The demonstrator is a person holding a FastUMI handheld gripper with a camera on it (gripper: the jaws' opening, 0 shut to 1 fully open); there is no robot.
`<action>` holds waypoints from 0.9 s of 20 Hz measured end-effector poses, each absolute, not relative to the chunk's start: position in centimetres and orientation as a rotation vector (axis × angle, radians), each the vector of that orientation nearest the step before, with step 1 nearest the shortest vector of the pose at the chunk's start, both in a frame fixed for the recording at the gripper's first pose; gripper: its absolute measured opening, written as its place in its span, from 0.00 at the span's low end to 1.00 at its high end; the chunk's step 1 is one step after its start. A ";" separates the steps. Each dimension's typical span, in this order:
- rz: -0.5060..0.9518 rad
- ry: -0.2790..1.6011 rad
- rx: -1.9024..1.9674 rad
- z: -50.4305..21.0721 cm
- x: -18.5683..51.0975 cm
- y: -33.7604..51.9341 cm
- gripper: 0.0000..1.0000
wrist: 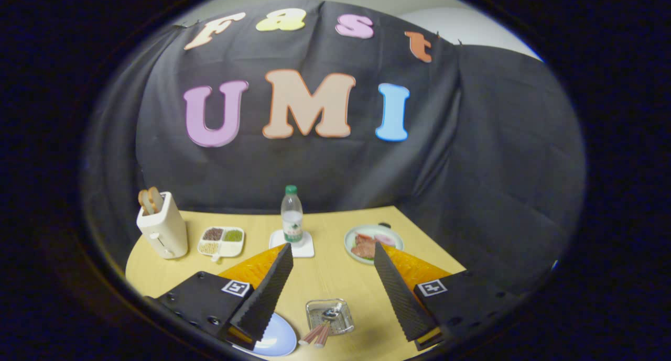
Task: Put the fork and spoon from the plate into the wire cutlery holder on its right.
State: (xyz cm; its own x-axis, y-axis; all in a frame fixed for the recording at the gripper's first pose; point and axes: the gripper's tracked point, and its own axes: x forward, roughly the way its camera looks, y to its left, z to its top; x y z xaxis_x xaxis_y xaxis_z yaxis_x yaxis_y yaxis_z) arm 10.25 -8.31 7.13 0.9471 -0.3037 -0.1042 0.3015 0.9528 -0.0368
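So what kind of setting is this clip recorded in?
Likely a staged kitchen-table booth: a wooden table with a toaster, water bottle and plate of food. The gripper hangs open above the wire cutlery holder.

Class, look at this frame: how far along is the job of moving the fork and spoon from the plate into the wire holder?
Done, it seems: two copper-coloured handles stick out of the wire cutlery holder, with a spoon bowl visible inside. The visible part of the blue plate beside it is bare. In hand: nothing; the tool hangs open above the table. Left: apparently nothing.
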 end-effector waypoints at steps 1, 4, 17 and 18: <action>-0.313 0.068 -0.037 8.8 9.7 -8.1 0.98; -0.300 -0.038 -0.007 12.4 8.8 -6.5 0.98; -0.273 -0.138 0.029 14.4 5.3 -4.3 0.98; -0.267 -0.136 0.027 14.2 5.3 -4.1 0.98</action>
